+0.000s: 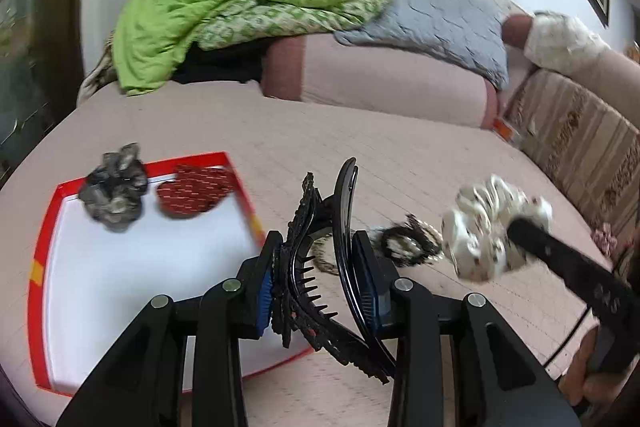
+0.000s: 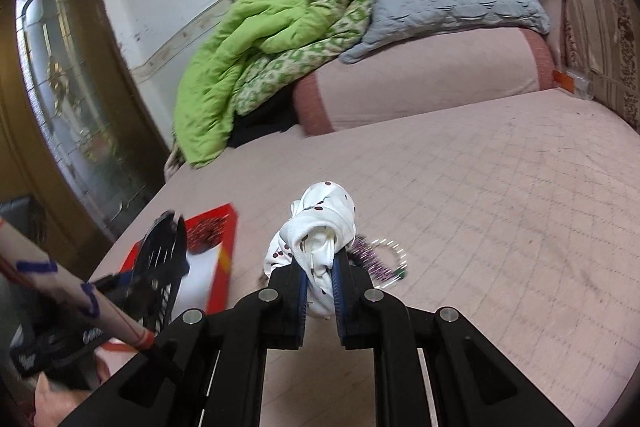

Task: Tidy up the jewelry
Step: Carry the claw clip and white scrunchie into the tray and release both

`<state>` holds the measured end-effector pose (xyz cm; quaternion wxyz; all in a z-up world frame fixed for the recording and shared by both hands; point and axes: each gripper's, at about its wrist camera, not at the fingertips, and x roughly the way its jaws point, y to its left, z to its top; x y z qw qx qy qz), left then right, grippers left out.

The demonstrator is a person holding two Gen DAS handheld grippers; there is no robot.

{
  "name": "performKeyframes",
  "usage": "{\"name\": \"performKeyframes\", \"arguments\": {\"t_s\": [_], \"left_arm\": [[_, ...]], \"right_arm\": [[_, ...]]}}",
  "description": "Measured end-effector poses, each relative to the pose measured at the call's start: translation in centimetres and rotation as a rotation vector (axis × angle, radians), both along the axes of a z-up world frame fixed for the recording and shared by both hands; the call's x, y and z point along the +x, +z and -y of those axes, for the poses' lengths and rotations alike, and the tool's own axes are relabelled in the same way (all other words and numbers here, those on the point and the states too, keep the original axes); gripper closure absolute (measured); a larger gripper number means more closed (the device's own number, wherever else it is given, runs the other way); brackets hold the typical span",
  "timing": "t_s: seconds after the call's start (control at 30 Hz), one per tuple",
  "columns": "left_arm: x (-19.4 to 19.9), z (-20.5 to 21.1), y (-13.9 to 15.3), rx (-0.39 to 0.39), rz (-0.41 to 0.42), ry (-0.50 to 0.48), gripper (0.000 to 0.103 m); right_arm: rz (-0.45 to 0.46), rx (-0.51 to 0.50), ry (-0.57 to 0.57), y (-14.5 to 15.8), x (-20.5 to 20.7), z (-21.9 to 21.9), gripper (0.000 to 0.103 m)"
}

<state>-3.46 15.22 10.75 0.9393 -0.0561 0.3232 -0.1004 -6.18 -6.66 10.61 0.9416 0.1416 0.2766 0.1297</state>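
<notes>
My left gripper (image 1: 318, 247) is shut on a large black hair claw clip (image 1: 320, 259), held above the pink bed cover beside the red-rimmed white box (image 1: 42, 267). Inside the box lie a grey patterned scrunchie (image 1: 114, 193) and a red patterned scrunchie (image 1: 192, 191). My right gripper (image 2: 320, 267) is shut on a white scrunchie with dark dots (image 2: 316, 235); the left wrist view shows that scrunchie (image 1: 492, 227) lifted at the right. The claw clip (image 2: 160, 267) and the box (image 2: 222, 255) appear at the left of the right wrist view.
Loose black and beaded hair ties (image 1: 404, 241) lie on the cover, with a beaded bracelet and purple tie (image 2: 384, 259) near them. A green quilt (image 1: 208, 7), a grey pillow (image 1: 436, 15) and a pink bolster (image 1: 380, 75) lie at the far side. A wooden door (image 2: 52, 87) stands left.
</notes>
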Motion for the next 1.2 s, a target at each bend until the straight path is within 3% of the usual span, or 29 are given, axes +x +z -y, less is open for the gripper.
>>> {"name": "performKeyframes", "arguments": {"t_s": [0.27,0.83,1.2], "left_arm": [[-0.7,-4.9,0.2,-0.01,0.018,0.067,0.068],[-1.6,-18.2,-1.1,-0.14,-0.033,0.286,0.068],[0.9,-20.3,-2.2,-0.111,-0.087,0.331,0.068]], "right_arm": [[-0.02,0.015,0.063,1.1,-0.9,-3.7,0.091],[-0.051,-0.021,0.232,2.1,0.2,-14.3,0.091],[-0.097,-0.019,0.296,2.0,3.8,-18.6,0.091]]}}
